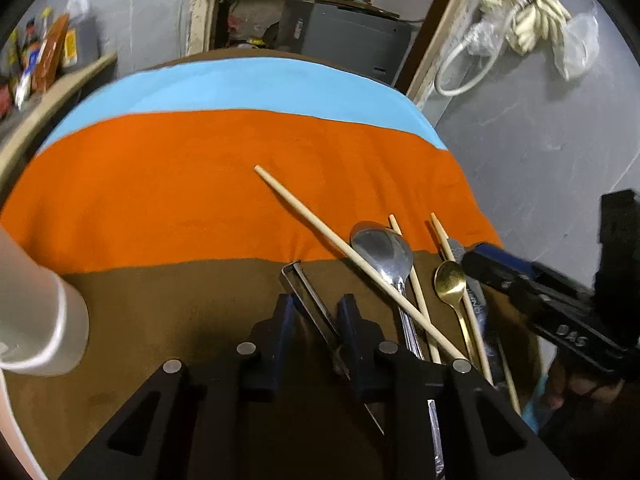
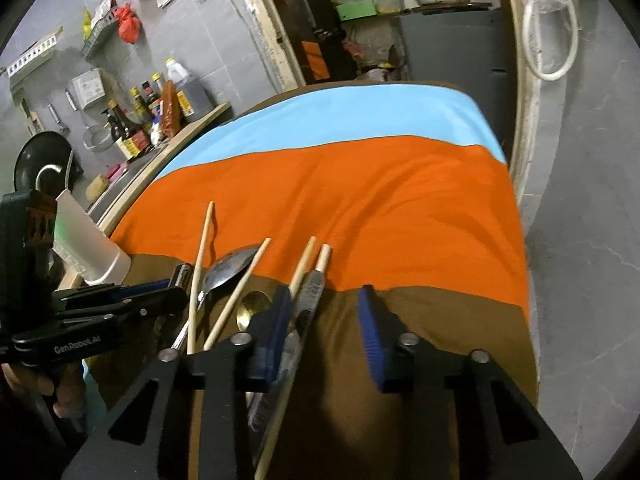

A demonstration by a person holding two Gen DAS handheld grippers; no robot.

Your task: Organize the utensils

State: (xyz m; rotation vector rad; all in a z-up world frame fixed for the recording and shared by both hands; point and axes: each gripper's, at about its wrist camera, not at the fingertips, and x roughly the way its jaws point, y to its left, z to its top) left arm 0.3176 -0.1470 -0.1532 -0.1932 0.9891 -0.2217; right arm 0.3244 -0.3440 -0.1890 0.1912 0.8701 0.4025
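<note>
Nearest our left wrist cam: the left gripper [image 1: 318,334], jaws narrowed around a thin metal utensil [image 1: 310,300], probably tongs or a peeler; blur at the pads, so we can't confirm actual contact. Calling its grip undetermined.

Right gripper [image 2: 326,334] is spread wide, holding nothing. Its left finger [image 2: 276,332] sits just beside a wrapped chopstick pair [image 2: 310,300], the other finger over bare brown cloth.

The utensils lie in a loose pile on the striped tablecloth [image 1: 180,200], near edge, straddling the brown/orange seam:
- steel spoon [image 1: 384,254], bowl up, a chopstick [image 1: 340,248] lying diagonally across its neck
- gold spoon [image 1: 450,280], small, between other chopsticks
- more chopsticks fanned beside them, some overlapping

White cup [image 1: 44,320] stands at the table's left side, well apart from the pile; we judge it the likely holder.

Handling, our read:
- chopsticks: light, stiff, round, so they'll roll and pivot in a pinch. Grab mid-length, across the stick.
- spoons: heavier, slick metal, flat on soft cloth. Take the handle, not the bowl; cloth gives, so fingers can press down under the edge.
- the crossing chopstick should come off first or it drags the steel spoon.

Pose: both grippers low, angled down and forward over the near edge, left one over the left of the pile, right one at its right flank.
</note>
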